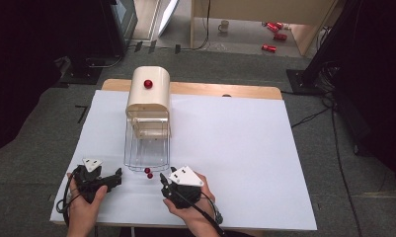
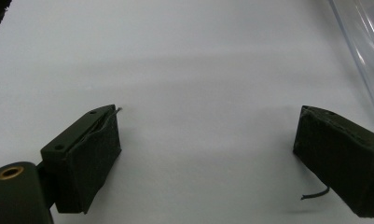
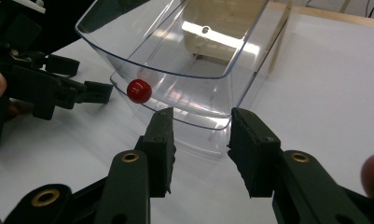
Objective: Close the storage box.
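Your right hand-held gripper [image 3: 201, 149] stands part open, empty, jaws just short of the clear plastic drawer [image 3: 184, 60] pulled out of the cream rounded box [image 1: 148, 91]. Your left hand-held gripper [image 2: 205, 163] gapes wide over bare white worktop [image 2: 184, 60]. The glossy red ball [image 3: 139, 90] by the drawer's thin, slick lip may roll if you nudge it.

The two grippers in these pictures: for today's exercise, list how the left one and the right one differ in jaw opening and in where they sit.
The left gripper has its jaws spread wide over bare white table; the right gripper has its jaws closer together, though open. The left gripper sits beside the clear drawer; the right gripper points straight at the drawer's front, near its red knob. Both hold nothing.
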### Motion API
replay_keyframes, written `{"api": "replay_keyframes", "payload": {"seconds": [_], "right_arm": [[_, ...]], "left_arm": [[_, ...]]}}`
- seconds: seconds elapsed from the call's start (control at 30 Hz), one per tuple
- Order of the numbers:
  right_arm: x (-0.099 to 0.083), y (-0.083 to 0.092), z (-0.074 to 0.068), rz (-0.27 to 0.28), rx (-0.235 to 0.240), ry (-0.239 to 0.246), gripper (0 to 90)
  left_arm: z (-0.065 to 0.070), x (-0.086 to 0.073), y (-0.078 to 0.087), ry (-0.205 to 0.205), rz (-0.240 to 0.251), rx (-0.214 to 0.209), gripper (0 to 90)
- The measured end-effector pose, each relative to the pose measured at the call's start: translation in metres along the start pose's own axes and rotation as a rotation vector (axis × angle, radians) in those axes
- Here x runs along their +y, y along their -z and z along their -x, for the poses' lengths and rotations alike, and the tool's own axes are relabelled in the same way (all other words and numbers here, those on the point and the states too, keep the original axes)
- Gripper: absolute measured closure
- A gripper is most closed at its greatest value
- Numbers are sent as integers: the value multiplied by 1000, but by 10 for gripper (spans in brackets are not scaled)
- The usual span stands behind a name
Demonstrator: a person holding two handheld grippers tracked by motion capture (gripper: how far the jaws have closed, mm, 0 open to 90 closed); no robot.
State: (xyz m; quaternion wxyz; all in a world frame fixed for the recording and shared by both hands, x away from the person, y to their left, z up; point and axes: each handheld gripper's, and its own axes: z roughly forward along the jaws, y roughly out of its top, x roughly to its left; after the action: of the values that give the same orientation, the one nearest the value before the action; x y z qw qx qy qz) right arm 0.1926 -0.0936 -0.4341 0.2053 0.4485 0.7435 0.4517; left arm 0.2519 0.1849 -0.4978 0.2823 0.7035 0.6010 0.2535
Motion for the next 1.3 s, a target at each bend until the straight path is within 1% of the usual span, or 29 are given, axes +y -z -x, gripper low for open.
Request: {"api": "replay_keyframes", "payload": {"seconds": [0.13, 0.27, 0.43, 0.5, 0.63, 0.9, 0.97, 1.07, 1.13, 1.17, 1.3], "right_arm": [[0, -4, -5, -5, 7, 2, 619], [-1, -8, -9, -9, 7, 15, 631], [0, -12, -13, -14, 18, -1, 643], [0, -13, -14, -14, 22, 3, 644], [1, -18, -21, -17, 35, 2, 658], [2, -28, -29, -25, 51, -20, 681], [2, -30, -30, -26, 49, -17, 682], [2, -34, -33, -29, 30, -32, 711], [2, -35, -33, -30, 32, -40, 714], [2, -37, -34, -29, 33, -53, 718], [1, -39, -36, -31, 33, -63, 719]], "left_arm": [[0, 0, 0, 0, 0, 0, 71], [0, 0, 0, -1, 0, 0, 71], [0, 0, 0, -1, 0, 0, 71], [0, 0, 0, -1, 0, 0, 71], [0, 0, 0, -1, 0, 0, 71], [0, 0, 0, -1, 0, 0, 71], [0, 0, 0, -1, 0, 0, 71], [0, 0, 0, -1, 0, 0, 71], [0, 0, 0, -1, 0, 0, 71], [0, 0, 0, -1, 0, 0, 71], [0, 0, 0, -1, 0, 0, 71]]}}
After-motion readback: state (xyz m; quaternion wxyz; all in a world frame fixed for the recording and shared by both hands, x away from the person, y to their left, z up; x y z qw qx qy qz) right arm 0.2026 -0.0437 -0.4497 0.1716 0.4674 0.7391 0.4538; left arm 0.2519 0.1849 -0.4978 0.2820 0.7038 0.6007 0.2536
